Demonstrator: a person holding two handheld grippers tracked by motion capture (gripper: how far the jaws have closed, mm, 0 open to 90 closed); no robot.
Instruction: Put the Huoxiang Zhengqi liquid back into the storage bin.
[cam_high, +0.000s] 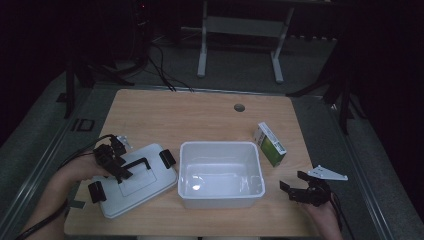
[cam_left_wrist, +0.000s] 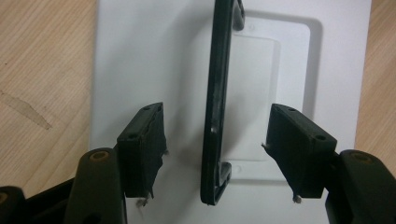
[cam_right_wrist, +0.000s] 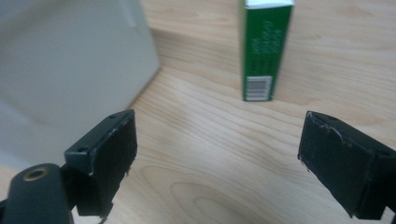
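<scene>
Left gripper (cam_high: 121, 167) sits over the white lid (cam_high: 145, 192), which lies flat on the tabletop (cam_high: 200, 117) just left of the white bin (cam_high: 221, 175), edge nearly touching it. In the left gripper view the lid's black handle (cam_left_wrist: 217, 102) runs up btw the two jaws, w/ clear gaps both sides, so the pads aren't pressing on it. Jaws are parted, not gripping anything. The lid (cam_left_wrist: 149, 60) also has black clips at its ends, seen from the high view, one near the bin and one toward the person.

Right gripper (cam_high: 295, 187) is at the near right of the tabletop, just right of the bin, in the person's hand. Its jaws are spread wide w/ nothing btw them, only bare wood (cam_right_wrist: 215, 154) underneath. In the right gripper view the bin's wall (cam_right_wrist: 70, 60) is off to the left, and the green and white carton (cam_right_wrist: 261, 51) stands upright ahead, apart from the jaws.

From the high view the carton (cam_high: 270, 145) stands just beside the bin's far right corner. Bin is open and looks empty inside. Room around the tabletop is pretty dark.
</scene>
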